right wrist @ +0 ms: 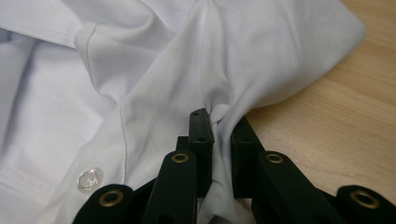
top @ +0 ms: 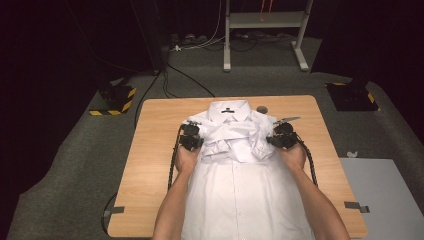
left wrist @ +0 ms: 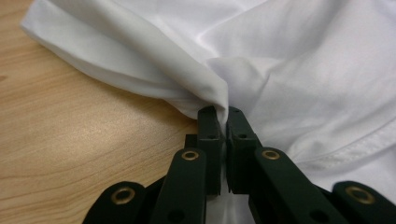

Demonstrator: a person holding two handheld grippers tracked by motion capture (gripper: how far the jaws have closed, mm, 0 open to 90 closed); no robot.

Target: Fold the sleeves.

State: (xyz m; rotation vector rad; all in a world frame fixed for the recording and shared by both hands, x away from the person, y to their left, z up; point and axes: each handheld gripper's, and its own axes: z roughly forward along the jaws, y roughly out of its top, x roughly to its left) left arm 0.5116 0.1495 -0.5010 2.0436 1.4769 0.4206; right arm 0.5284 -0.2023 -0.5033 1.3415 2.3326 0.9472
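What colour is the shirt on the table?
White shirt, plain; clearest in the high view.

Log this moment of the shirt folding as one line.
left hand-held gripper: shut on white shirt edge | right hand-held gripper: shut on shirt's other edge | shirt: flat on wooden table, sleeves folded across chest

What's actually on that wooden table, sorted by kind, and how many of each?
White shirt: 1
Black handheld grippers, left gripper and right gripper, each pinching the shirt's fabric: 2
Small grey round object beside the collar, too small to identify: 1
Total: 4
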